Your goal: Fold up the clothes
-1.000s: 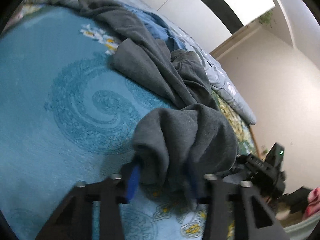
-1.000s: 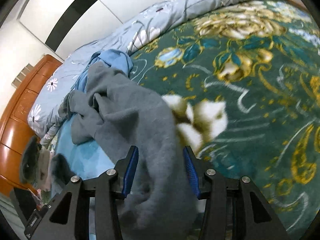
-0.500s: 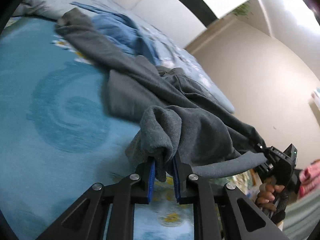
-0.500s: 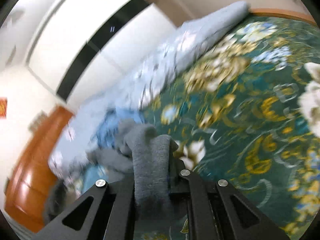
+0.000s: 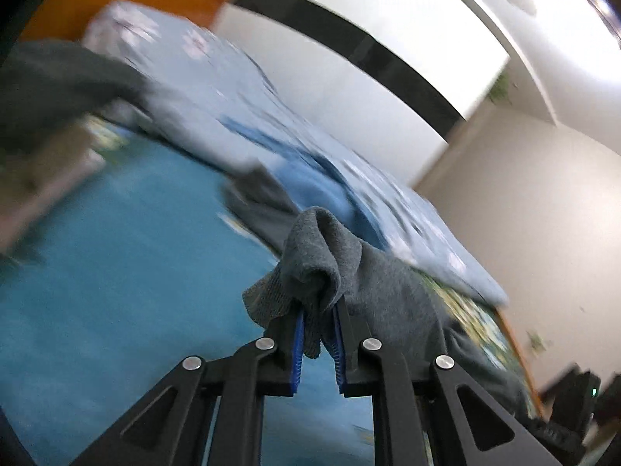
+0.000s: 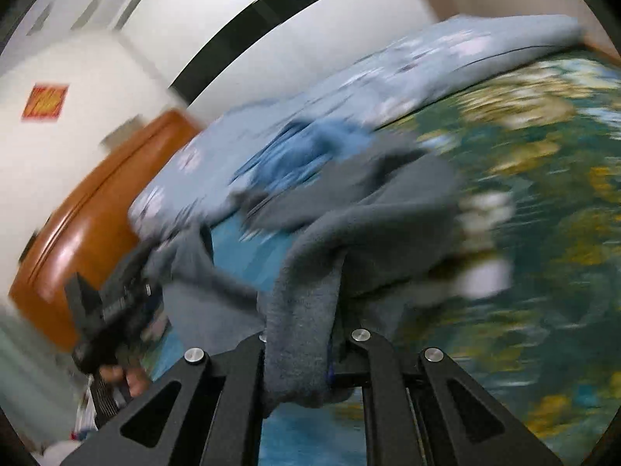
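A grey knit garment (image 5: 372, 283) hangs lifted over the bed, stretched between both grippers. My left gripper (image 5: 316, 334) is shut on a bunched edge of it, blue pads pinching the fabric. My right gripper (image 6: 302, 349) is shut on another fold of the same grey garment (image 6: 310, 303), which drapes over and hides its fingertips. The left gripper also shows at the lower left of the right wrist view (image 6: 108, 310), held in a hand. Both views are motion-blurred.
The bed has a teal patterned blanket (image 5: 116, 272) and a dark green floral cover (image 6: 543, 233). A blue garment (image 6: 310, 151) and a light floral quilt (image 5: 233, 89) lie at the back. An orange wooden headboard (image 6: 77, 240) stands behind.
Both grippers closed on the grey garment and rose, lifting it off the blanket. The views have tilted up toward the headboard and wall.
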`<state>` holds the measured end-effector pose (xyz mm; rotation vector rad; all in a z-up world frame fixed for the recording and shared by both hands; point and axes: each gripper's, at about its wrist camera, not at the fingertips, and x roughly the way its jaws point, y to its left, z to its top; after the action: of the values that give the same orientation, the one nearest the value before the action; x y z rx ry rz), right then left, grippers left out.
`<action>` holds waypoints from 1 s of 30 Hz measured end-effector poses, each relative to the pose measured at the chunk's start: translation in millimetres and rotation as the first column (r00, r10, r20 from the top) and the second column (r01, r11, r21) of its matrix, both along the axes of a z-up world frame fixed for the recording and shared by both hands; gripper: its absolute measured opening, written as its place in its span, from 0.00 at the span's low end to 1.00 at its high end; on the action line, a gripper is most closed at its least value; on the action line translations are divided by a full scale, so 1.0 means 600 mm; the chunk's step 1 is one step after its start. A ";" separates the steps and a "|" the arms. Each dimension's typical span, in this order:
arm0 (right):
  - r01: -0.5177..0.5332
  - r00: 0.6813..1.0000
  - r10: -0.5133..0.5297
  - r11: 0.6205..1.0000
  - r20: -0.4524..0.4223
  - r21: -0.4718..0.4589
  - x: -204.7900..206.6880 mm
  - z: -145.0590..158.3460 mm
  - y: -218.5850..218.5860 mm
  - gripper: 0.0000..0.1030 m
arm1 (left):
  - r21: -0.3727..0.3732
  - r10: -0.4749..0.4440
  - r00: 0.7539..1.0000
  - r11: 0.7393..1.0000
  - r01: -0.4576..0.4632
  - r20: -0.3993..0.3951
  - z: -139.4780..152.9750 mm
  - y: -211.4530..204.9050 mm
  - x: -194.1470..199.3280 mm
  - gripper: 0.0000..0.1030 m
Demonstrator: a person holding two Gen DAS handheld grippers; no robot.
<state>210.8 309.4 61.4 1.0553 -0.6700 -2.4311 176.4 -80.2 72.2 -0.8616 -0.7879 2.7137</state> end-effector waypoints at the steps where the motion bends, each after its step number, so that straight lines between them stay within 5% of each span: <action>1: -0.032 0.999 0.032 0.999 0.004 -0.002 -0.010 -0.007 -0.031 0.08 | -0.004 0.035 0.999 0.999 -0.035 0.001 0.001 -0.028 0.006 0.13; 8: -0.147 0.981 0.144 0.989 0.127 0.017 -0.060 -0.088 -0.169 0.13 | -0.018 0.145 0.981 0.989 -0.144 0.126 -0.079 -0.137 0.022 0.13; 12: -0.163 0.973 0.155 0.986 0.172 0.034 -0.061 -0.119 -0.160 0.20 | 0.019 0.135 0.970 0.990 -0.141 0.200 -0.138 -0.134 0.033 0.13; 18: -0.211 0.974 0.201 0.972 0.102 0.105 -0.017 -0.080 -0.102 0.42 | 0.047 0.134 0.966 0.988 -0.147 0.220 -0.177 -0.126 0.044 0.13; 24: 0.044 0.994 -0.055 0.993 0.098 0.112 -0.025 -0.059 0.050 0.44 | 0.078 0.133 0.966 0.985 -0.154 0.220 -0.183 -0.133 0.039 0.14; 30: 0.154 0.977 -0.163 0.985 0.137 0.075 -0.116 -0.061 0.081 0.44 | 0.100 0.119 0.968 0.985 -0.144 0.221 -0.187 -0.137 0.032 0.15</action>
<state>141.2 357.9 24.7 1.2550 -0.7536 -2.5453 195.3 -162.3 -40.1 -1.1266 -1.0707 2.6836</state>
